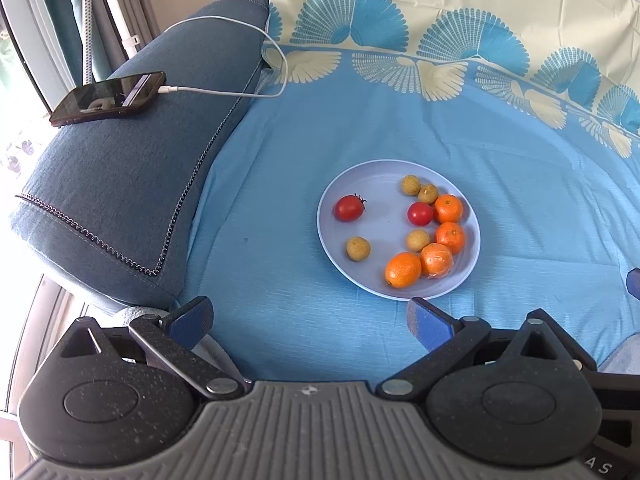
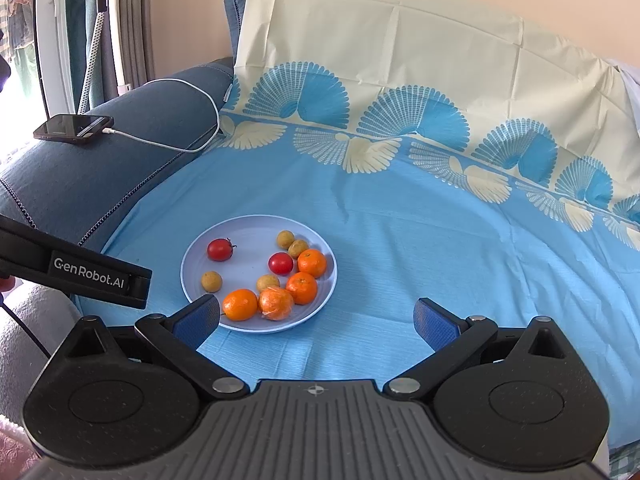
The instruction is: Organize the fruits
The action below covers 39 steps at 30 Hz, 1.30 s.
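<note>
A pale blue plate [image 1: 360, 276] [image 2: 320, 300] rests on the blue sheet and holds several small oranges [image 1: 403, 269] [image 2: 240, 304], two red tomatoes [image 1: 349, 208] [image 2: 219, 249] and several small tan fruits [image 1: 358, 248] [image 2: 211, 281]. One orange [image 1: 437, 260] [image 2: 276, 303] is wrapped in clear film. My left gripper [image 1: 310, 322] is open and empty, just short of the plate's near rim. My right gripper [image 2: 316, 320] is open and empty, its left finger [image 2: 196, 322] at the plate's near-left edge. The left gripper's body [image 2: 80, 274] shows at the left of the right wrist view.
A blue cushioned armrest [image 1: 120, 200] [image 2: 100, 168] borders the sheet on the left, with a phone [image 1: 108, 98] [image 2: 74, 128] and a white charging cable [image 1: 240, 92] [image 2: 180, 144] on it. A patterned cloth [image 1: 440, 0] [image 2: 400, 60] rises behind.
</note>
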Tool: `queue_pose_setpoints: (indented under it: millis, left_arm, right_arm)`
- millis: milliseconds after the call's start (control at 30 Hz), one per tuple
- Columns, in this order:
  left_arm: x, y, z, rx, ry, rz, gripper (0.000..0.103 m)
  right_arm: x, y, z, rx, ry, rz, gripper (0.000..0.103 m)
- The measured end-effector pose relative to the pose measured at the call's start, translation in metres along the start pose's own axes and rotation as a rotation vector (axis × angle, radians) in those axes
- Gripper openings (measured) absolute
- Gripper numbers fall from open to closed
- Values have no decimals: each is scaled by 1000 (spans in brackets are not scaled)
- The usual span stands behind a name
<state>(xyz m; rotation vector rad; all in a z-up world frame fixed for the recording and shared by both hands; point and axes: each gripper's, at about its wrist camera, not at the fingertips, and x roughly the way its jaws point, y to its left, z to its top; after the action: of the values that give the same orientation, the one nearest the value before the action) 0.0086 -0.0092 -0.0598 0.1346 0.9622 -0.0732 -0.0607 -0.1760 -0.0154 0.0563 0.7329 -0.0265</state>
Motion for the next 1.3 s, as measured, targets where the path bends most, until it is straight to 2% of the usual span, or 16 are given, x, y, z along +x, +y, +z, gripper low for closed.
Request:
queue_pose_setpoints:
  millis: [1300]
  left_arm:
    - [1, -2, -1, 21, 5, 11, 103]
  right_arm:
    - [0, 0, 0, 1, 1, -1, 102]
